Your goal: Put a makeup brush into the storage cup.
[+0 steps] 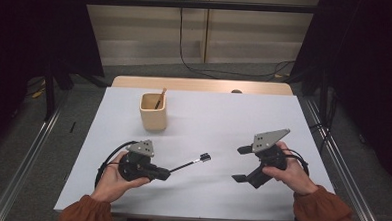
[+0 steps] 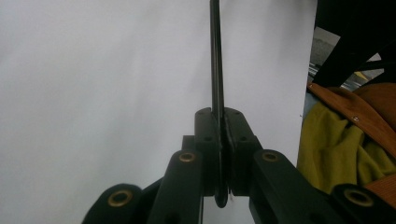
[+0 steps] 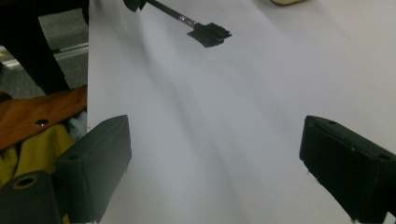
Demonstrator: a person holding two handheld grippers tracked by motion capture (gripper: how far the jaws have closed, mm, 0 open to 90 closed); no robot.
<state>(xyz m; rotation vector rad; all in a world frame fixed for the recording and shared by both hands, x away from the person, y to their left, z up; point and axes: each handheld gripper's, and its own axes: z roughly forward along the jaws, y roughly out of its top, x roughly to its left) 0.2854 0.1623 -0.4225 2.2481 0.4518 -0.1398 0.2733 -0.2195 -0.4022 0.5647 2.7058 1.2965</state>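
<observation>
The white rectangular tabletop (image 1: 220, 191) lies bare across most of its middle and near side, so both hands have open surface around them; its near edge runs just above the person's rust-orange sleeves, and its left and right edges drop to grey floor and metal rails. The left gripper (image 1: 165, 174), low near the front-left part of the table, has its jaws pressed together on the handle of a thin black brush-like tool with a dark flat head (image 1: 205, 157), which sticks out to the right over bare table. The right gripper (image 1: 241, 164) sits toward the front right with its jaws spread wide and nothing between them, well apart from the tool's head. A beige square-sided holder cup (image 1: 153, 113) stands upright farther back, left of centre, with a slim wooden-handled stick leaning inside, clear of both grippers. The left gripper view shows the clamp close up: both black pads (image 2: 236, 140) squeeze the narrow shaft, which runs straight up the frame. The right gripper view shows the tool's head (image 3: 209, 33) from the other side, hovering just over the white surface, and the table's edge on the left.
</observation>
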